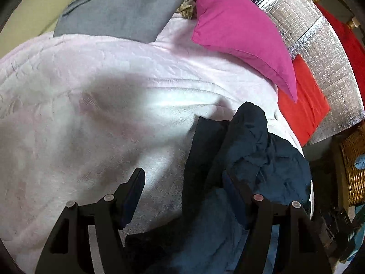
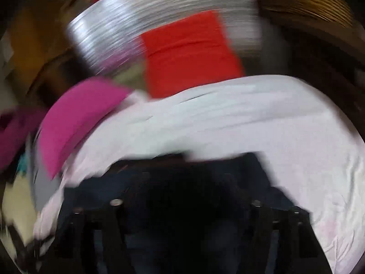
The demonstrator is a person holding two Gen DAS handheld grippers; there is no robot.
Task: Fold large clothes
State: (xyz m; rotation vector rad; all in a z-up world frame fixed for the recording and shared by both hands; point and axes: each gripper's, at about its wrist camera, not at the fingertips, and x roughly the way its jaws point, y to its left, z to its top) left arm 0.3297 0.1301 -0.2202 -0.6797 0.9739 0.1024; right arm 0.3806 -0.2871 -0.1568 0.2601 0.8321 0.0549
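A dark navy garment (image 1: 251, 159) lies crumpled on a pale pink blanket (image 1: 91, 114) that covers the bed. My left gripper (image 1: 184, 182) is open above the garment's left edge; its left finger (image 1: 134, 187) hangs over bare blanket and its right finger (image 1: 237, 191) lies against the dark cloth. The right wrist view is heavily motion-blurred. There the dark garment (image 2: 182, 194) fills the space between the fingers of my right gripper (image 2: 184, 182), with the blanket (image 2: 251, 118) beyond. The blur hides whether those fingers grip the cloth.
A magenta pillow (image 1: 239, 29), a grey folded cloth (image 1: 123, 11) and a red cloth (image 1: 301, 107) lie at the far side of the bed. Silver foil sheeting (image 1: 319, 34) lines the wall. A wicker basket (image 1: 353, 164) stands at the right.
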